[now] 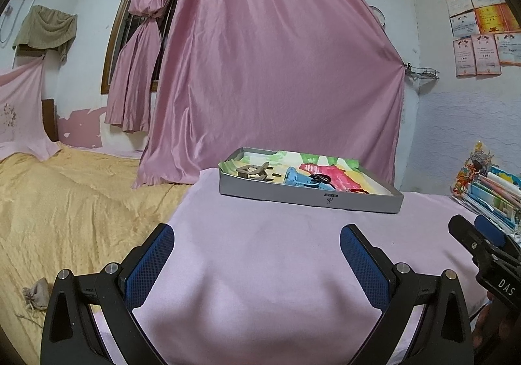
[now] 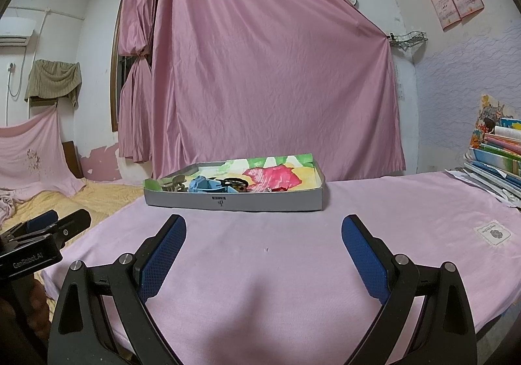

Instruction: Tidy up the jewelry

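A shallow grey box tray lined with colourful paper sits on the pink cloth ahead of both grippers. In it lie a beige hair claw, a blue hair claw, a small black piece and a small red piece. My left gripper is open and empty, short of the tray. My right gripper is open and empty, also short of the tray.
The pink cloth covers a raised surface beside a yellow bedspread. A stack of books stands at the right. A small beige pouch lies on the bedspread. Pink curtains hang behind the tray.
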{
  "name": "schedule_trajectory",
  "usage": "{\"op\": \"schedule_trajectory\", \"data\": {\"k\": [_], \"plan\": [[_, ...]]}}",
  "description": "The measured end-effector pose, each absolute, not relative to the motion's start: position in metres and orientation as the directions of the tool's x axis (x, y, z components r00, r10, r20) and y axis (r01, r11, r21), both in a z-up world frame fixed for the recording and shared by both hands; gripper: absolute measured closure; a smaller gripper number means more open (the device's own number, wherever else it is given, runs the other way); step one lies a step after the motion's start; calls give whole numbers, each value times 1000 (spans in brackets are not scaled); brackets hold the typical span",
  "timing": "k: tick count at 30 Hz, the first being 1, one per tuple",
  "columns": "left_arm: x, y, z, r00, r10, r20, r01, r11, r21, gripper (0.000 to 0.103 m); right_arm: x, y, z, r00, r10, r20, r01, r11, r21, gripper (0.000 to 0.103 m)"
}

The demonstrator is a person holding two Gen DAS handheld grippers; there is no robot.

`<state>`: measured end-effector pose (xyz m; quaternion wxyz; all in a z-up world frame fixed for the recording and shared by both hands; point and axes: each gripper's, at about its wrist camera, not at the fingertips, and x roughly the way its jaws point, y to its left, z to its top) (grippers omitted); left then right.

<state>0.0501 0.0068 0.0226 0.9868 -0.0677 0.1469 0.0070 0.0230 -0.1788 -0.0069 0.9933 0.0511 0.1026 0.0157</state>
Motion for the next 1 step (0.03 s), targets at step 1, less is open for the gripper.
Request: {"op": "schedule_trajectory", "data": {"k": [1], "plan": [[50, 7, 23, 957, -3, -291, -37, 991, -131, 1, 23, -179, -7, 978, 41, -203, -20, 994, 105, 9]]}}
